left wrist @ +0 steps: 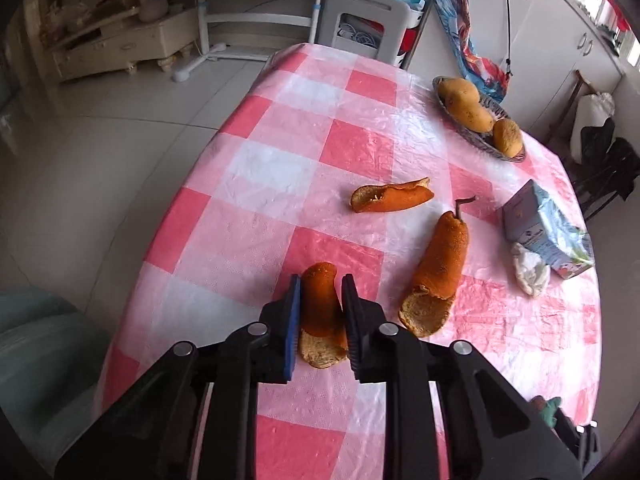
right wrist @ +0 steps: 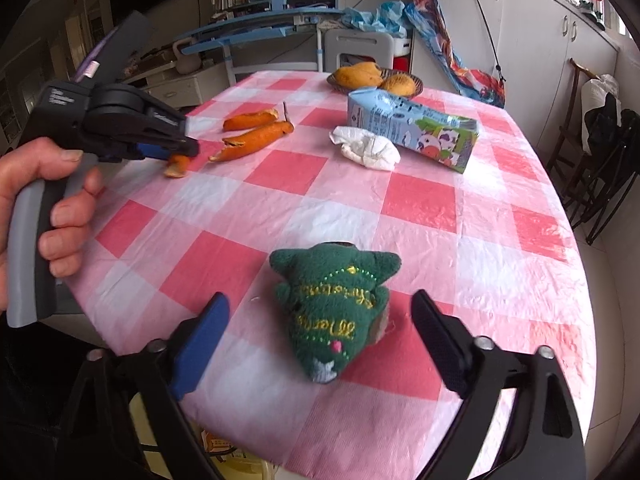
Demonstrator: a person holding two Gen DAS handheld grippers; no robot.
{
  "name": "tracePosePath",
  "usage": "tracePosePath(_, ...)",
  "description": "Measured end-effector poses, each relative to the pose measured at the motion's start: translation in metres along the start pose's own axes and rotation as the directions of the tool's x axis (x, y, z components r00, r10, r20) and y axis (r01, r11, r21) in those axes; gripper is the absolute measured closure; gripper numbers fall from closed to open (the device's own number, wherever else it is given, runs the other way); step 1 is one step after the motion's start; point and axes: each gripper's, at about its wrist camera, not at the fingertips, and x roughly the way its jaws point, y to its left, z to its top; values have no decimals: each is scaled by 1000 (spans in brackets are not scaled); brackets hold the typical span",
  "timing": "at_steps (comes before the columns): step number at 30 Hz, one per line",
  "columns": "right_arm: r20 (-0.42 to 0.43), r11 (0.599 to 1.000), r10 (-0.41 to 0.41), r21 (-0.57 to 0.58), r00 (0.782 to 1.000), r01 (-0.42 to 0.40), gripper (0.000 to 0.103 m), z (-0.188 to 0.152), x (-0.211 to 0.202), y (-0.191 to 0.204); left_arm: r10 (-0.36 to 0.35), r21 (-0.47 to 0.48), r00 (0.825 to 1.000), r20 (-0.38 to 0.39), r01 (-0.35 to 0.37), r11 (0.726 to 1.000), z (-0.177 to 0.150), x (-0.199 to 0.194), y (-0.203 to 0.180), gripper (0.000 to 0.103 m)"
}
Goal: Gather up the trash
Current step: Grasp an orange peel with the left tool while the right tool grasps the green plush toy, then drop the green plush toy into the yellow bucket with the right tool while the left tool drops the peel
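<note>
1. In the left wrist view, the left tool [left wrist: 320,300] sits low in the middle of the frame, its two pads pressed against a piece of orange peel [left wrist: 320,312]. The peel's long axis runs up the frame, in line with the fingers, so the tool pinches it across its narrow width. It is nearly closed on this peel.
2. In the same view, just right of that grip, a longer peel with a stem [left wrist: 438,264] lies tilted, stem toward the upper right. A third, flatter peel [left wrist: 390,198] lies above it near the frame's centre, its length running side to side.
3. Further right on the checked surface [left wrist: 280,140] are a crumpled white tissue [left wrist: 530,272] and a flattened milk carton [left wrist: 540,228], touching each other. A basket of mangoes [left wrist: 476,116] stands at upper right; that looks like fruit to keep, not trash.
4. In the right wrist view, a hand [right wrist: 44,208] at left holds the left tool's handle.
5. At lower centre, the right tool [right wrist: 320,336] stands wide open and holds nothing. A green plush toy [right wrist: 336,312] lies between its fingers without touching either.
6. By my judgement, the two loose peels are nearer the left hand, while the tissue and carton, in the upper right of this view, lie well ahead of the right tool.
</note>
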Motion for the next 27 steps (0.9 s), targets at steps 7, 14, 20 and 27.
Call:
tracePosePath(7, 12, 1000, -8, -25, 1000, 9, 54, 6, 2, -1, -96, -90, 994, 47, 100, 991, -14, -33, 26, 88)
tracePosePath(14, 32, 998, 59, -27, 998, -58, 62, 4, -6, 5, -176, -138, 975, 139, 195, 971, -36, -75, 46, 88)
tracePosePath(20, 39, 964, 208, -175, 977, -198, 62, -8, -38, 47, -176, -145, 969, 177, 202, 969, -54, -99, 60, 88)
tracePosePath(27, -87, 869, 339, -352, 937, -347, 62, -57, -67, 102, -172, -144, 969, 178, 199, 969, -80, -117, 71, 88)
